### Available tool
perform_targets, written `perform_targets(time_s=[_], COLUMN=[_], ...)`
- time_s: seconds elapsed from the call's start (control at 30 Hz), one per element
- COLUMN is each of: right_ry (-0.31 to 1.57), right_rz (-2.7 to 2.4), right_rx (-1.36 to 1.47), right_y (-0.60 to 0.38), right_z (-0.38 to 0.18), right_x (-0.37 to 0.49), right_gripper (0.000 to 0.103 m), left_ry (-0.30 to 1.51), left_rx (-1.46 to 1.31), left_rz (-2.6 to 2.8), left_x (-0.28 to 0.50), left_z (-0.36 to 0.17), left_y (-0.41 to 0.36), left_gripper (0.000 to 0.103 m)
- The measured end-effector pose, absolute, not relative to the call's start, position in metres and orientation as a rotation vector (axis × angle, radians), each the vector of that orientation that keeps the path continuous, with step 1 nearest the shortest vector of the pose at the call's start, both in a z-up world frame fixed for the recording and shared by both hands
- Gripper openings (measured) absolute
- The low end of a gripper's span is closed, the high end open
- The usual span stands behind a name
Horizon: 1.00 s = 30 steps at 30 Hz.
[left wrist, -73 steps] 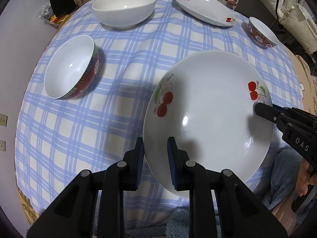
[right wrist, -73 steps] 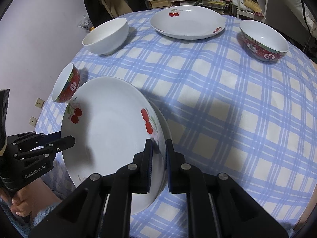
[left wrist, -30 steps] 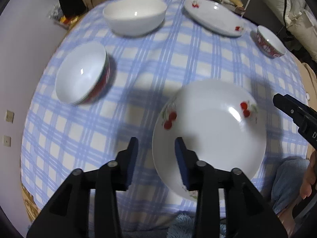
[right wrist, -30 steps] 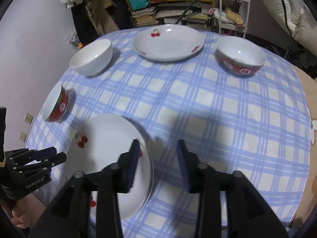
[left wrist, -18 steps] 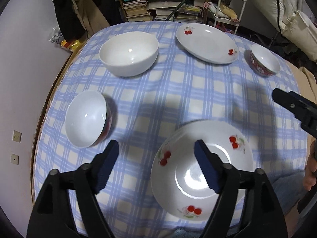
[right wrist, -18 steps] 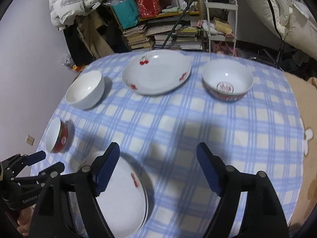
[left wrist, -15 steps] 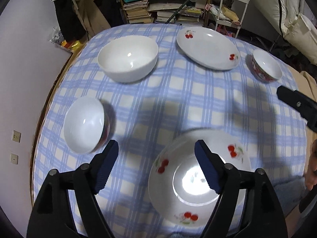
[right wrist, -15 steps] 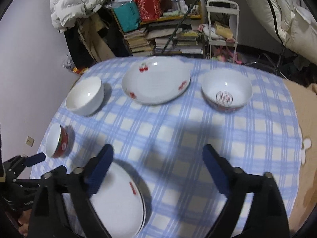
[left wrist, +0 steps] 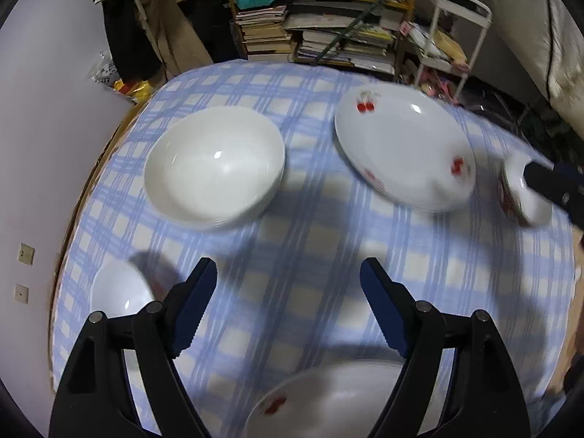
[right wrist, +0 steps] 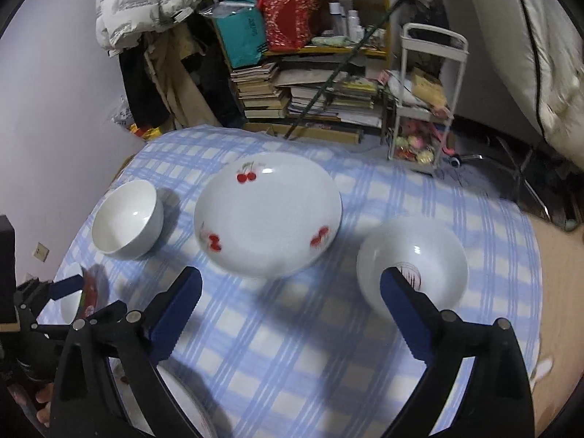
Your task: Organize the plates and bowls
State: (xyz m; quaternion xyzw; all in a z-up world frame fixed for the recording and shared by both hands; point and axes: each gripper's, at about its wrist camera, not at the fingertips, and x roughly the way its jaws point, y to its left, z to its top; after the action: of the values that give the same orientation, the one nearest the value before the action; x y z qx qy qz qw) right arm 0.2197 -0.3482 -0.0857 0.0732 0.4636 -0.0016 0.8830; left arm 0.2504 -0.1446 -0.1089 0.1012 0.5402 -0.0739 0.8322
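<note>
Both grippers, left (left wrist: 288, 288) and right (right wrist: 290, 294), gape empty above the checked cloth (left wrist: 310, 255), jaws just opened (near plate (left wrist: 339, 398) below them), far plate (right wrist: 268, 217) flanked by white bowl (right wrist: 127, 221) and seemingly red-sided bowl (right wrist: 412, 261), nothing between.

A: Blue-and-white check with cream squares all over the tablecloth (left wrist: 292, 241).

B: White on the far plate (right wrist: 268, 219), red cherries with green stems at the rim. Same white with red cherries on the near plate (left wrist: 339, 401).

A: Plain white on the large bowl (left wrist: 215, 171), inside and out.

B: White inside the left small bowl (left wrist: 120, 292), red with a pattern outside. White inside the right small bowl (right wrist: 412, 259) too, with a red mark at the bottom.

A: Black on both the left claw (left wrist: 288, 299) and the right claw (right wrist: 290, 299), blue ribbed pads (left wrist: 189, 306) on the fingers.

B: Teal and red on the bags (right wrist: 270, 25) on the shelf.
</note>
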Motion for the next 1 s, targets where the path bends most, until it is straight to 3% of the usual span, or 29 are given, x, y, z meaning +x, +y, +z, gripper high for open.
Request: perform_targets(time_s=[0.2, 0.47, 0.6, 0.77, 0.9, 1.0], right_ry=[0.986, 1.022, 1.064, 1.11, 1.146, 1.167], right_rz=[0.016, 0.022, 0.052, 0.071, 0.032, 0.03], right_rx=[0.12, 0.145, 0.189, 0.203, 0.195, 0.209], right_y=[-0.363, -0.388, -0.394, -0.396, -0.398, -0.401], right_z=[-0.099, -0.117, -0.127, -0.145, -0.158, -0.167], right_x=[0.263, 0.305, 0.319, 0.33, 0.336, 0.339], right_gripper=[0.102, 0.093, 0.08, 0.078, 0.061, 0.06], left_ry=[1.143, 1.135, 1.127, 1.212, 1.227, 1.295], left_rx=[0.155, 0.258, 0.34, 0.362, 0.419, 0.371], left_rz=[-0.131, -0.161, -0.179, -0.228, -0.266, -0.285], left_x=[0.293, 0.342, 0.361, 0.386, 0.395, 0.408], left_z=[-0.112, -0.117, -0.123, -0.137, -0.143, -0.153], left_y=[-0.164, -0.198, -0.214, -0.225, -0.235, -0.236], left_gripper=[0.08, 0.08, 0.08, 0.08, 0.079, 0.068])
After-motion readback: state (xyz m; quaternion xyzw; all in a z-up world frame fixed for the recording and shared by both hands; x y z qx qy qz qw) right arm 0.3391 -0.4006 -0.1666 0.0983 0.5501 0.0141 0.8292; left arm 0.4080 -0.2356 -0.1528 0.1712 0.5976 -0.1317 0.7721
